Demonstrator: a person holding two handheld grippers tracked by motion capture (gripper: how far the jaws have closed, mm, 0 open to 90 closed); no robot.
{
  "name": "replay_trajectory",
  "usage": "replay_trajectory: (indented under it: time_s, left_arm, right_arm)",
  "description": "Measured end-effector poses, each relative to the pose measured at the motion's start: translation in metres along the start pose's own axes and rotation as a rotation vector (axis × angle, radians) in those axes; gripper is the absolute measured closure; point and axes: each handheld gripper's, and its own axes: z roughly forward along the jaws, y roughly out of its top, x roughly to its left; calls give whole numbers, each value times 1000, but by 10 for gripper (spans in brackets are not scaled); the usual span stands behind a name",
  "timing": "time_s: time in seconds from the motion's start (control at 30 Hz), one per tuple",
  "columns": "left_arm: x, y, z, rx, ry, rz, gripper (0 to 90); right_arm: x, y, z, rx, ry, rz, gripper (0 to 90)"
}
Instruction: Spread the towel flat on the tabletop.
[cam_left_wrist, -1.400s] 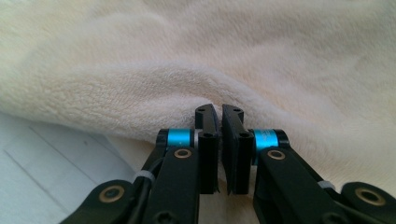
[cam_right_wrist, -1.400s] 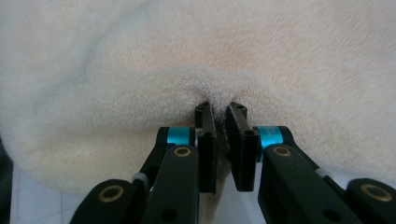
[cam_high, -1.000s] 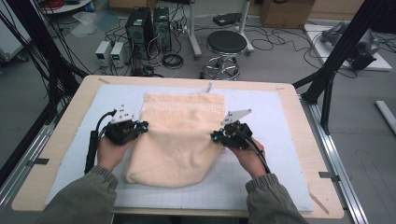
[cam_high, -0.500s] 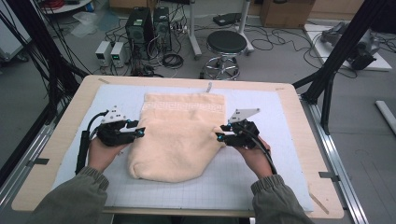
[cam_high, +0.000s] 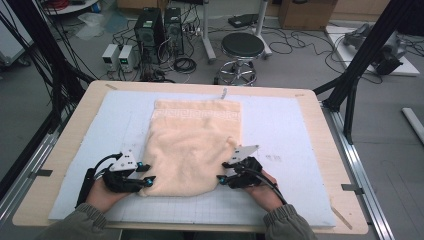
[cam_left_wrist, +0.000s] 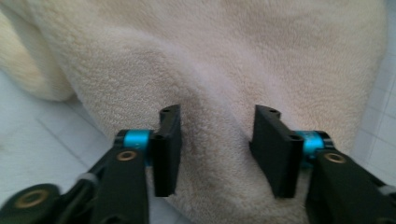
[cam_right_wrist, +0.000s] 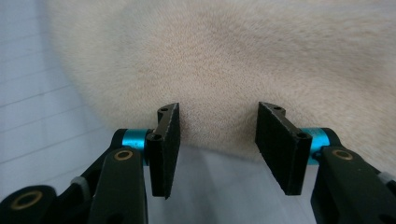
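Cream terry towel (cam_high: 192, 145) | no readable writing | left tool (cam_high: 148, 172) closing, right tool (cam_high: 223, 171) opening, both empty

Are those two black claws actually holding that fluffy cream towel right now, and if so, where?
Neither holds it. The left gripper and right gripper both stand open at the near edge of the towel, jaws apart with no cloth pinched.

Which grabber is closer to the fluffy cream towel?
Left, slightly. The left gripper has its open jaws over the fluffy cream towel at its near left corner. The right gripper is open at the towel's near right edge, jaws mostly over the white mat.
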Motion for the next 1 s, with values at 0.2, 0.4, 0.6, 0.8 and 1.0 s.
replay_trajectory:
  time_s: [0.2, 0.4, 0.6, 0.8, 1.0]
  left_arm:
    - [4, 8, 5, 14, -6, -24, 791]
    - [-4, 18, -10, -43, 38, -14, 822]
    - [-21, 43, -42, -92, 90, 35, 826]
    - [-39, 62, -69, -126, 81, 85, 827]
    - [-3, 72, -38, -97, 124, 15, 826]
  right_arm:
    - [-8, 9, 15, -28, 11, 0, 767]
    - [-5, 12, -6, -59, 21, 11, 842]
    - [10, 14, -57, -136, -28, -16, 843]
    - [29, 27, -98, -173, -58, -71, 845]
    - [-8, 49, -84, -93, -126, -49, 845]
